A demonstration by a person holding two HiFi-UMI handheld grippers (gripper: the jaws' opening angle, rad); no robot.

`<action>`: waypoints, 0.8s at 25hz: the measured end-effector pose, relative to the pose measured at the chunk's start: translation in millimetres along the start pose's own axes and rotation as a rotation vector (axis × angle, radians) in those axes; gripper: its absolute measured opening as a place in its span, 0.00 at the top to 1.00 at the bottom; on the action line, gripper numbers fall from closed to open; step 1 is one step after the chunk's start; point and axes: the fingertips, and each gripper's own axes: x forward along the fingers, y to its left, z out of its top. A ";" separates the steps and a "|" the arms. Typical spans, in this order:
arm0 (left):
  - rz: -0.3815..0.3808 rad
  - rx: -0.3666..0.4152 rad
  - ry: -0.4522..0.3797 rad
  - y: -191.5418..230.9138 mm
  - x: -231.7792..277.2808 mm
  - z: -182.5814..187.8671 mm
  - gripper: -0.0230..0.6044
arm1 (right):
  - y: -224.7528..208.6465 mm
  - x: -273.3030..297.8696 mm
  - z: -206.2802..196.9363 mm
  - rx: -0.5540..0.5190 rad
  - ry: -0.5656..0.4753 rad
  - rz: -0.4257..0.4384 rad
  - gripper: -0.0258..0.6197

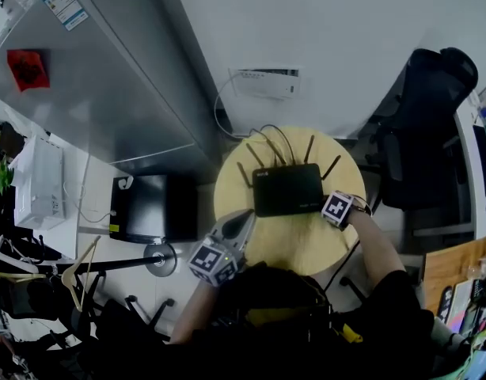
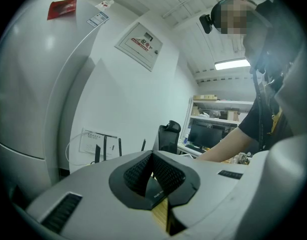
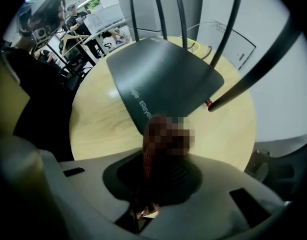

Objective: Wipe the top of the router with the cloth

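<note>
One cloth (image 3: pixel 146 161) pinched in right gripper (image 3: pixel 154 181), at router (image 3: pixel 163 79) edge; left gripper (image 2: pixel 153 173) fingers (image 2: pixel 171 176) together.

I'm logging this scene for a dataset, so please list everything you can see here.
round table: one, pale wood, centre
router: one, black, on the table
cloth: one, reddish-brown, near the router's front edge
wall panel: one, white, behind the table
cabinet: one, grey, left
office chair: one, black, right
box: one, black, left of the table
left gripper: one, grey, jaws shut, empty
right gripper: one, grey, jaws shut on the cloth
</note>
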 end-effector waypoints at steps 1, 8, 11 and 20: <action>-0.006 0.000 -0.005 -0.3 -0.5 0.9 0.97 | 2.9 1.0 0.0 0.003 0.002 -0.007 0.86; -0.049 0.004 -0.009 -7.7 1.1 0.1 0.97 | 12.8 4.8 1.1 0.124 -0.002 -0.075 0.86; -0.068 0.004 -0.012 -8.8 3.9 2.6 0.97 | 16.8 5.5 1.3 0.200 -0.031 -0.071 0.86; -0.121 0.003 -0.034 -3.1 3.8 10.8 0.97 | 28.5 7.0 -2.1 0.407 0.017 -0.029 0.86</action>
